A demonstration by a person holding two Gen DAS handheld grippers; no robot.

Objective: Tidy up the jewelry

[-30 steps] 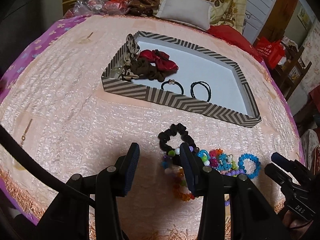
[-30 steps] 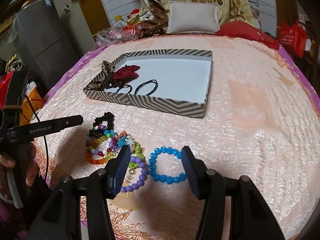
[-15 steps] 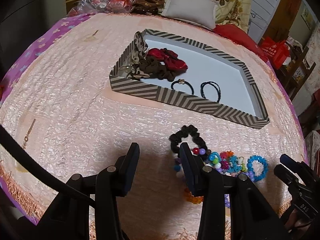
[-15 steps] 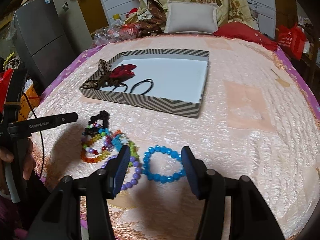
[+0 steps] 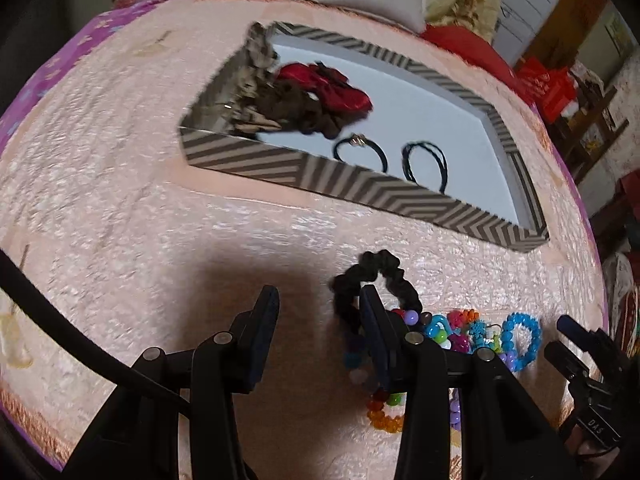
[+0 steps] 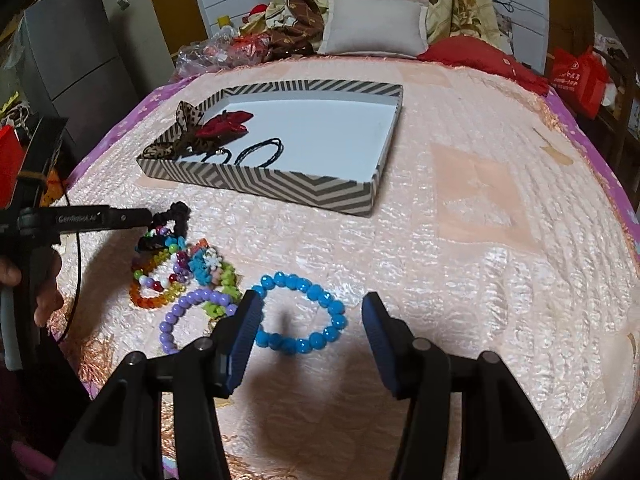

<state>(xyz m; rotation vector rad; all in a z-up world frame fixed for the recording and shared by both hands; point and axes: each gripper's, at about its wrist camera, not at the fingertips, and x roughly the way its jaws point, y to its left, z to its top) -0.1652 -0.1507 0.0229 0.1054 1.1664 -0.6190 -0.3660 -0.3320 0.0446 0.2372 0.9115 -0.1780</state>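
A striped tray (image 5: 360,184) (image 6: 280,188) on the pink bedspread holds a red bow (image 5: 332,84), a brown scrunchie, a leopard bow and two black hair ties (image 5: 424,160). In front of it lies a pile of bead bracelets (image 6: 180,268) with a black scrunchie (image 5: 376,276) (image 6: 172,216). My left gripper (image 5: 318,300) is open and empty, its right finger over the scrunchie's near edge. My right gripper (image 6: 312,312) is open, its fingers either side of a blue bead bracelet (image 6: 304,312). A purple bracelet (image 6: 188,316) lies to its left.
A grey cushion (image 6: 372,28), a red cloth (image 6: 480,56) and a heap of fabric and bags lie at the far edge of the bed. A grey cabinet (image 6: 68,60) stands to the left. The bed's right side is bare bedspread (image 6: 500,240).
My left gripper has moved forward and down toward the black scrunchie. My right gripper has moved closer over the blue bracelet. Both jaws stay open.
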